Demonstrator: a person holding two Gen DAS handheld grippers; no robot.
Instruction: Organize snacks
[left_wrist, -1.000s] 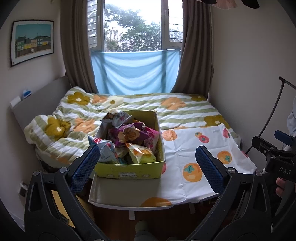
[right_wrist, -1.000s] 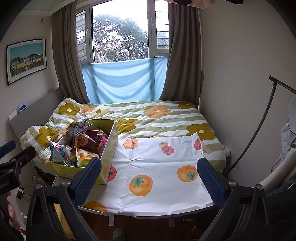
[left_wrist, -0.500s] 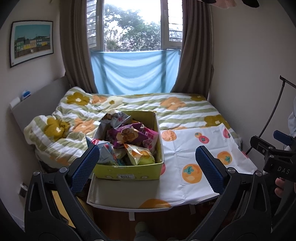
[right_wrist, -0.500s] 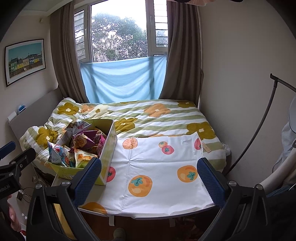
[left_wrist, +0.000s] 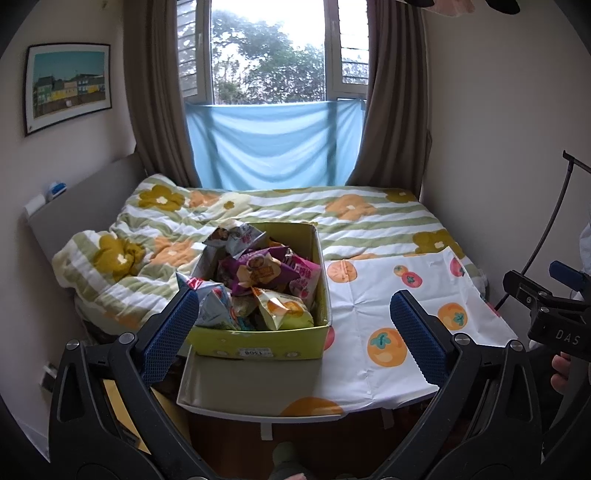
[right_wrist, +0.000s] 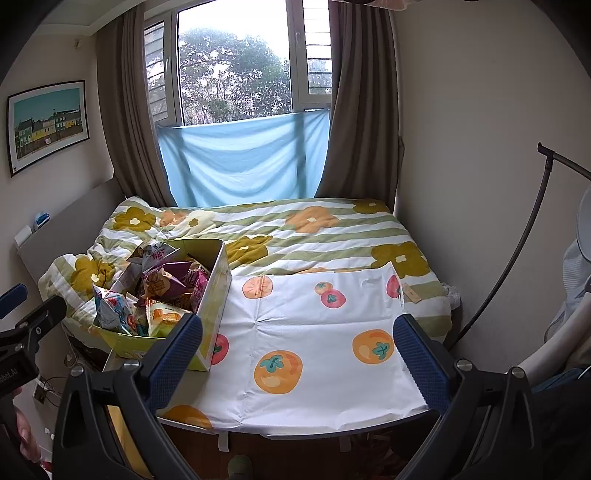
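Both the left gripper (left_wrist: 293, 325) and right gripper (right_wrist: 297, 350) are hovering spread wide, holding nothing. Snack bags (left_wrist: 266, 273) are sitting heaped in the green box (left_wrist: 258, 341) at eleven o'clock on the counter (right_wrist: 314, 369); probably light, crinkly, crushable, best pinched by a sealed edge.

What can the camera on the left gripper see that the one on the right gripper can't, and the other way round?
Only the left wrist view shows the white label on the front of the yellow-green cardboard snack box and the right gripper's black body.

Only the right wrist view shows the small tan tag at the fruit-print white cloth's edge.

Both show the box of snack bags, the cloth, the flowered striped quilt and wide-open blue-padded jaws.
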